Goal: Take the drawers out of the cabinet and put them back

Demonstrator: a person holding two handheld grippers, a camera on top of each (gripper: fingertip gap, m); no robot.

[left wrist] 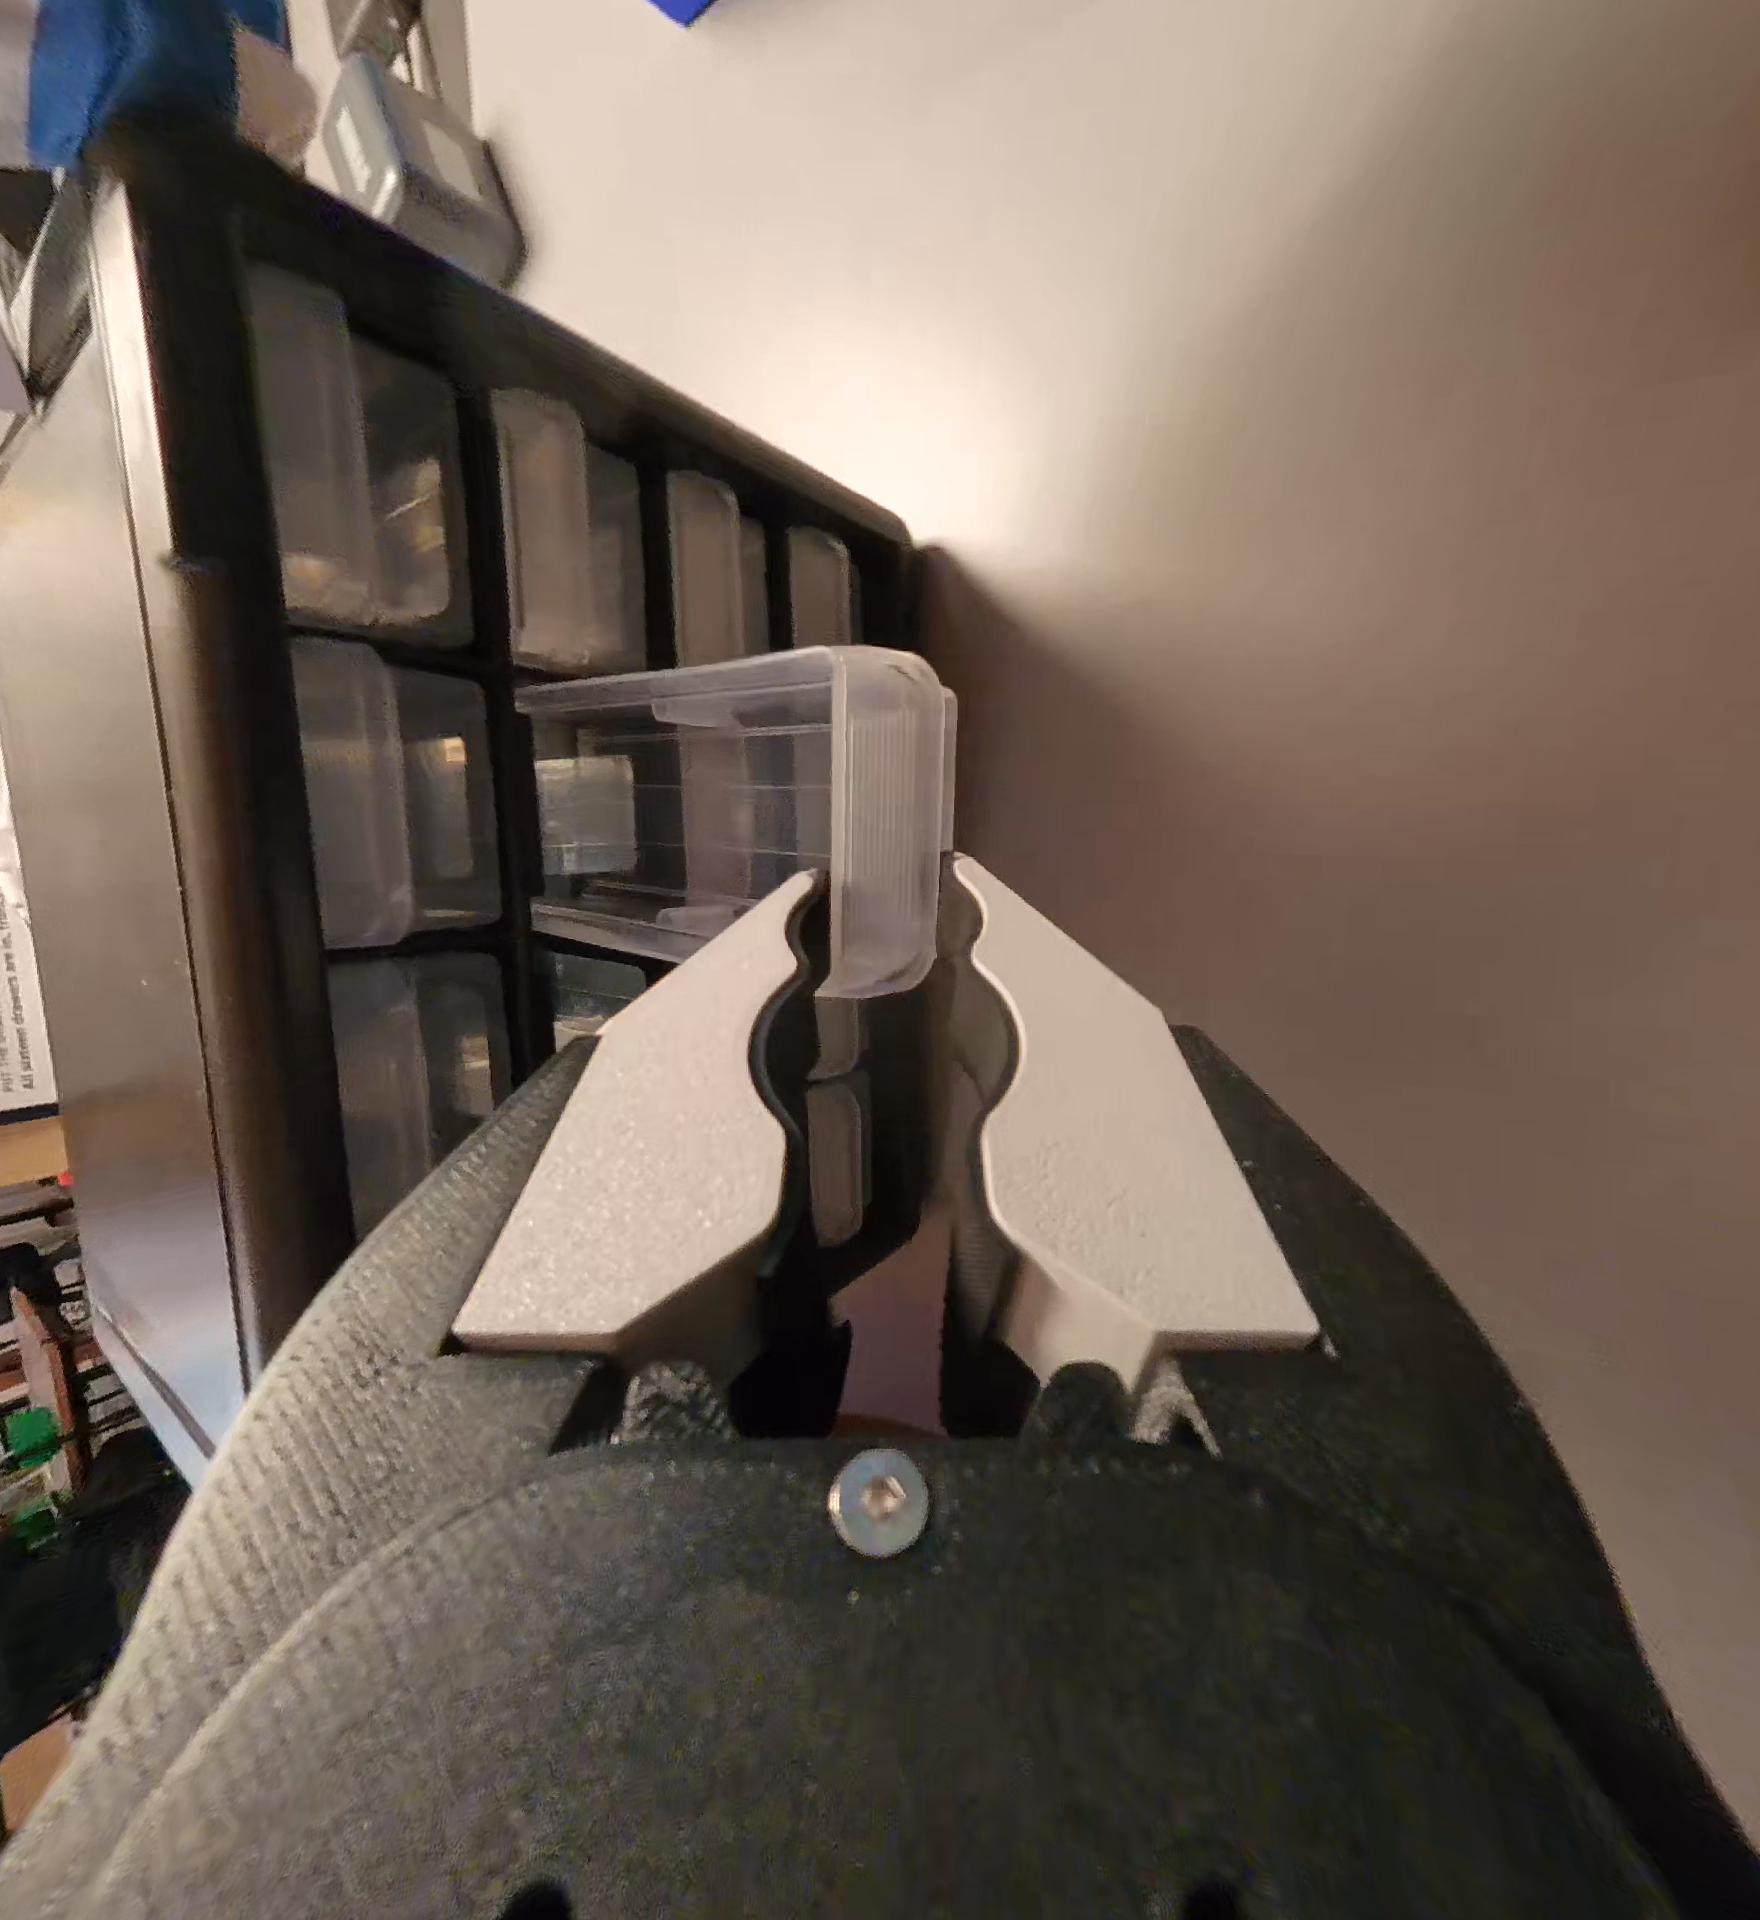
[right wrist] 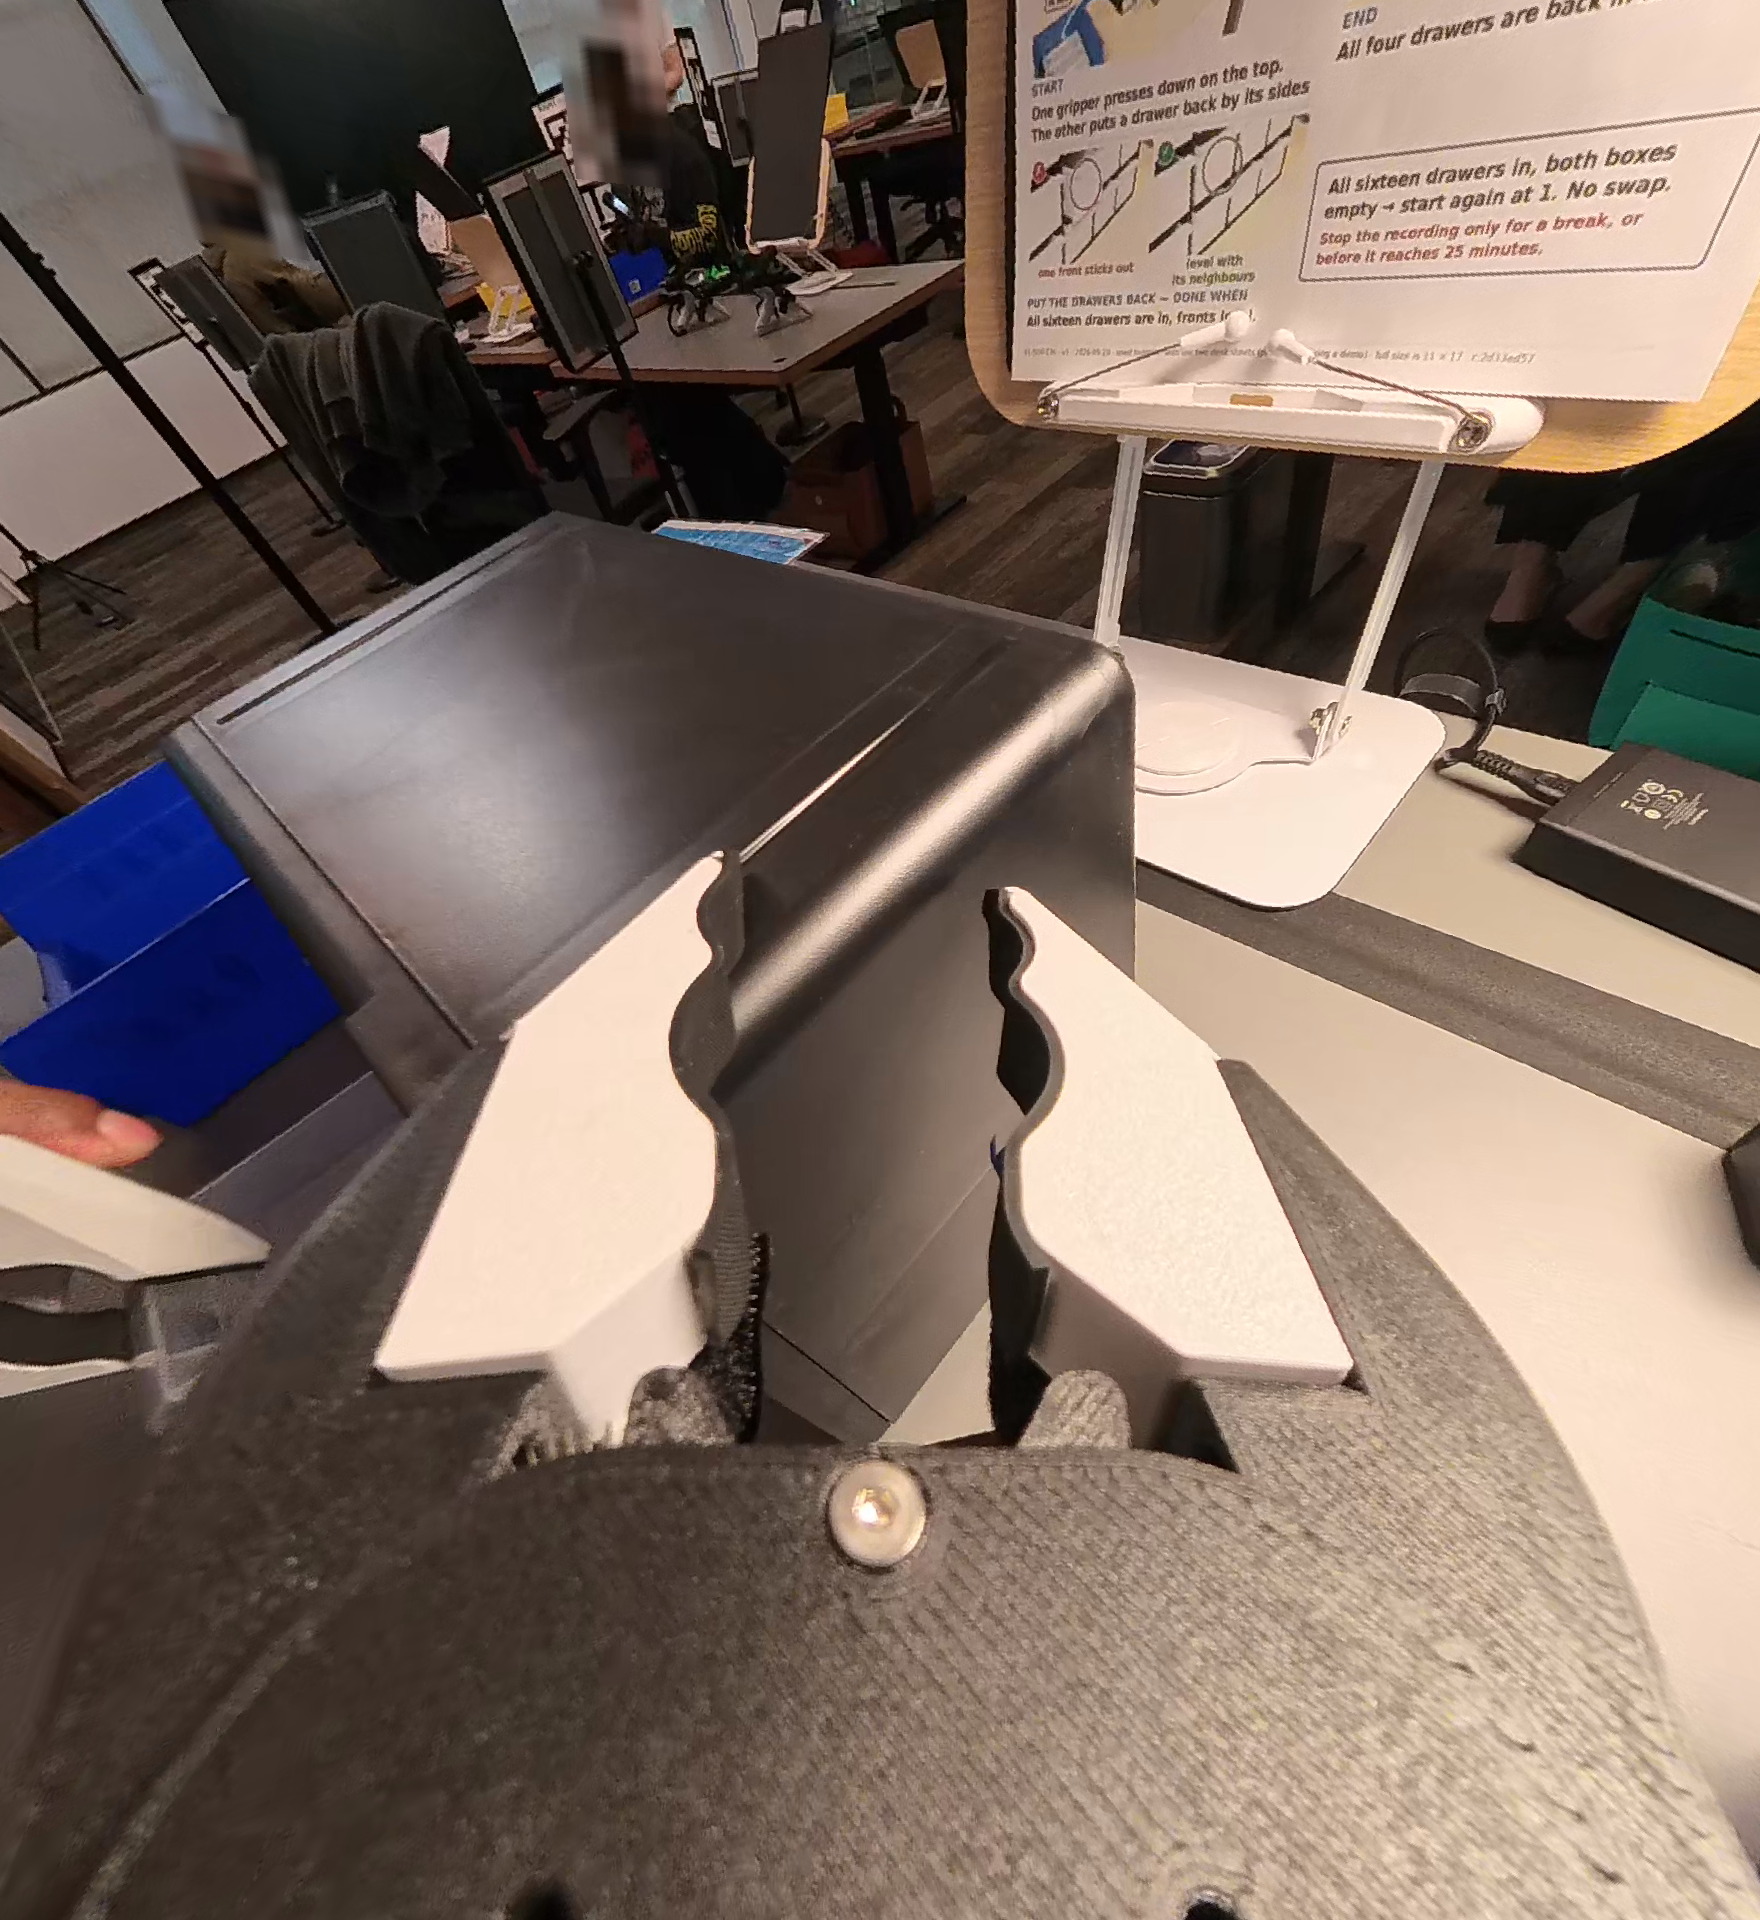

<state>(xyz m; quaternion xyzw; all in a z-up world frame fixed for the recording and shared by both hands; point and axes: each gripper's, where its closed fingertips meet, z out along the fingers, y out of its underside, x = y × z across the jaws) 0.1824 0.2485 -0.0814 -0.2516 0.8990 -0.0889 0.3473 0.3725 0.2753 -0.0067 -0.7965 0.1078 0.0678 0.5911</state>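
Your left gripper [left wrist: 881, 883] is closed narrowly on the front handle of a clear plastic drawer [left wrist: 751, 800], which stands partly out of its slot in the black cabinet [left wrist: 232, 727]. Your right gripper [right wrist: 860, 904] rests wide open on the cabinet top, holding nothing. Risk: the handle may slip from the fingertips. An off-axis pull would likely bind the drawer or shift the cabinet.

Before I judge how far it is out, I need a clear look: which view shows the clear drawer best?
The left wrist view: the clear drawer juts from the black cabinet, its front handle between the left gripper fingers. The right wrist view shows only the cabinet's top and side, no drawer.
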